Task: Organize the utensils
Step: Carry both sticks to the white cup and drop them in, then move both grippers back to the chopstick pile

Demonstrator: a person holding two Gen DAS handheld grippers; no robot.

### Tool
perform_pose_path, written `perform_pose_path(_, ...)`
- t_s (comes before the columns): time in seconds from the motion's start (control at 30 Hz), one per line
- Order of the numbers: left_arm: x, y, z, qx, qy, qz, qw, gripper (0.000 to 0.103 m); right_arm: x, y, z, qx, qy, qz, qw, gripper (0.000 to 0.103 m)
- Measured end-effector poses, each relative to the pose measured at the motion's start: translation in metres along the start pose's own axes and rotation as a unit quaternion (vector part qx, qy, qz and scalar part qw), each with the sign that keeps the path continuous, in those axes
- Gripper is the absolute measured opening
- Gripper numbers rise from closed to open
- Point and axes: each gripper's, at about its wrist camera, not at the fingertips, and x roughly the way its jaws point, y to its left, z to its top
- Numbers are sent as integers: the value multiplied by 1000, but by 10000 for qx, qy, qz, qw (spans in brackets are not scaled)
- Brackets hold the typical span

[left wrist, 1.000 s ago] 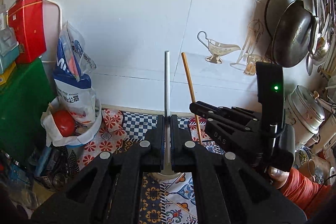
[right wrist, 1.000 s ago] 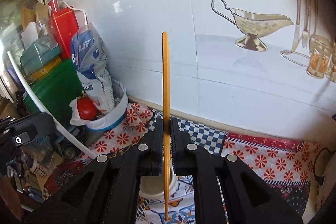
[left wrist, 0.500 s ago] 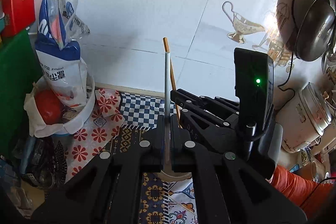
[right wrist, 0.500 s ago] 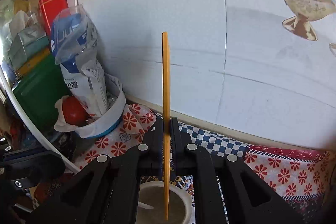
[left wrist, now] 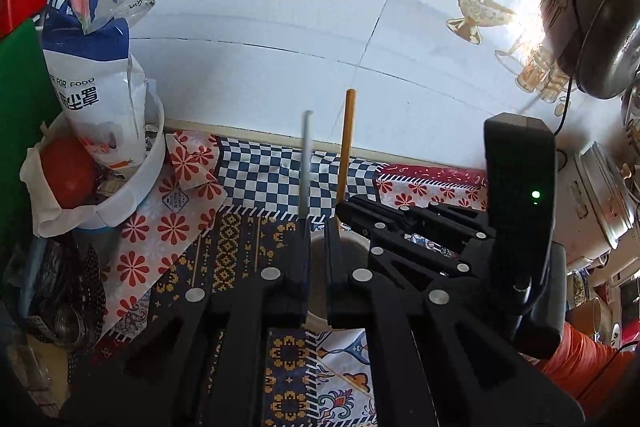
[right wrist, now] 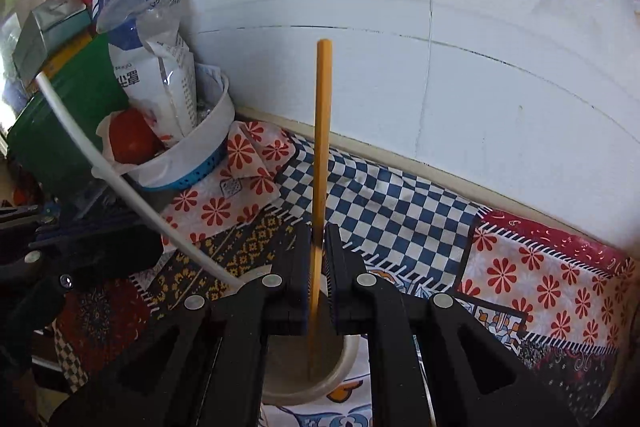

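Both tools have dropped toward the round white ceramic cup (right wrist: 320,375) since a second ago, and their jaws, then clamped on the sticks, now stand slightly parted. In the right wrist view the long orange wooden chopstick (right wrist: 321,163) runs upright between the fingers of the right tool (right wrist: 318,267), a sliver of gap showing on each side; its lower tip sits inside the cup, just below and ahead of that tool. It seems released or nearly so. The slender white plastic chopstick (right wrist: 132,187) leans leftward out of the same cup. From the left wrist view it (left wrist: 305,163) rises against the left finger of the left tool (left wrist: 318,259), whose jaws are open with the cup's rim (left wrist: 356,242) visible between them. The cup holds only these two sticks and stands on the patterned cloth (right wrist: 400,199) covering the desk. Each stick's long axis is near vertical, so backing the tools straight off, not sideways, probably keeps both standing. A white plastic tub (left wrist: 132,183) to the far left holds a blue-and-white bag (left wrist: 92,67) and a red tomato (left wrist: 68,171).
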Motion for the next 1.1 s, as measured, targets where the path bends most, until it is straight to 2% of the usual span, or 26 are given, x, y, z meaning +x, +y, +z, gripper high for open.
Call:
perform_pose_path(0.23,-21,-9,-2,3,-133,58,9999,10,-37,3,-3,-40,-41,10,10000,7)
perform_pose_path(0.43,-46,-26,-7,245,-374,152,9989,23,-80,-3,-10,120,-246,-108,9996,7)
perform_pose_path(0.57,-61,-43,-15,407,-497,79,9979,34,-107,-9,-22,250,-409,-257,9985,9)
perform_pose_path(0.67,-68,-58,-23,591,-557,44,9967,39,-128,-16,-35,379,-512,-387,9972,17)
perform_pose_path(0.73,-71,-69,-28,715,-559,-12,9959,43,-140,-18,-44,438,-563,-549,9959,26)
perform_pose_path(0.83,-72,-84,-36,887,-537,-86,9946,49,-156,-25,-58,555,-633,-766,9935,33)
perform_pose_path(0.97,-68,-105,-48,1073,-433,-182,9931,56,-172,-35,-78,737,-631,-1090,9893,37)
perform_pose_path(1.1,-54,-123,-63,1248,-200,-298,9915,56,-183,-51,-102,939,-514,-1337,9852,37)
